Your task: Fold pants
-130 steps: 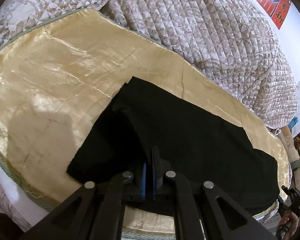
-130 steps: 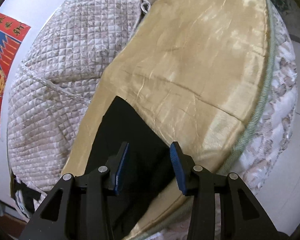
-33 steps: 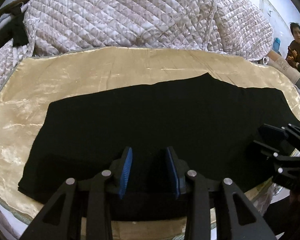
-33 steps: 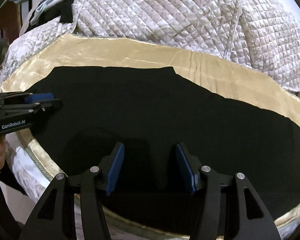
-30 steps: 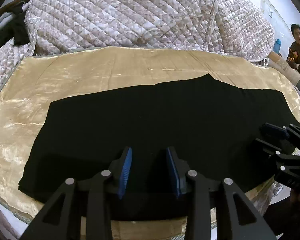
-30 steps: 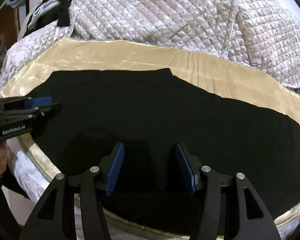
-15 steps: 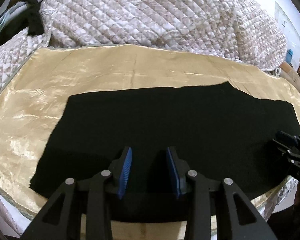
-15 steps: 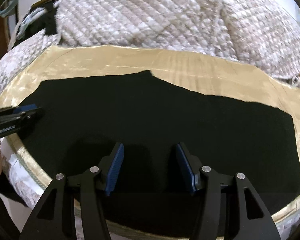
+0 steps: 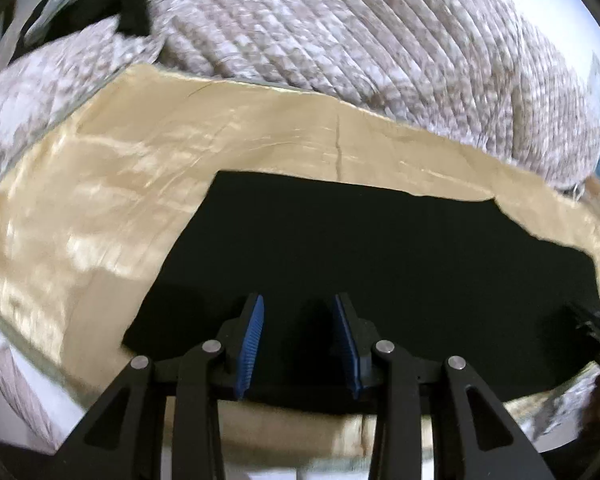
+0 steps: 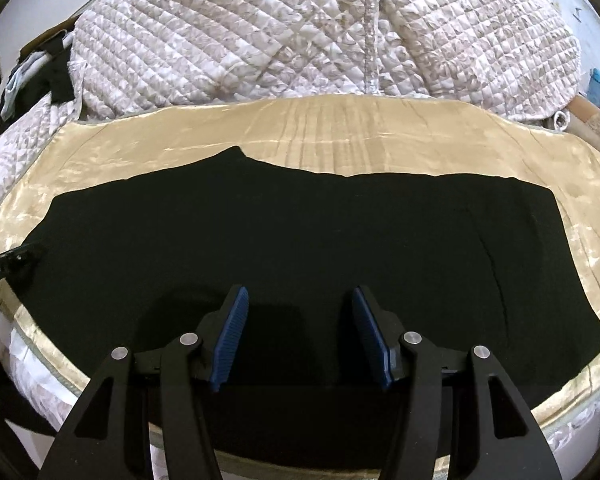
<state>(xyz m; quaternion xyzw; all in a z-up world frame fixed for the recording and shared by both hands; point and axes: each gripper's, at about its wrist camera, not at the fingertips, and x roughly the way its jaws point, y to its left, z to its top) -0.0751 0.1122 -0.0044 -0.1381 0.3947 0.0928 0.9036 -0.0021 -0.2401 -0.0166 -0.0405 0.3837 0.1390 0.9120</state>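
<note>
Black pants (image 10: 300, 240) lie flat, folded lengthwise, across a gold satin sheet (image 10: 340, 140); they also show in the left wrist view (image 9: 360, 248). My left gripper (image 9: 298, 312) is open and empty, hovering over the near edge of the pants towards their left end. My right gripper (image 10: 300, 304) is open and empty, above the near edge around the middle of the pants. The tip of the left gripper shows at the left edge of the right wrist view (image 10: 4, 264). Part of the right gripper shows at the right edge of the left wrist view (image 9: 596, 332).
A quilted floral blanket (image 10: 320, 32) is heaped behind the gold sheet, also in the left wrist view (image 9: 340, 32). The quilted bed edge (image 10: 24, 360) curves along the near side. Dark clothing (image 10: 48, 76) lies at the far left.
Both grippers stay open. The left gripper has swung left along the pants, so their left end is now near it. The right gripper's view has shifted right, showing the pants' right end.
</note>
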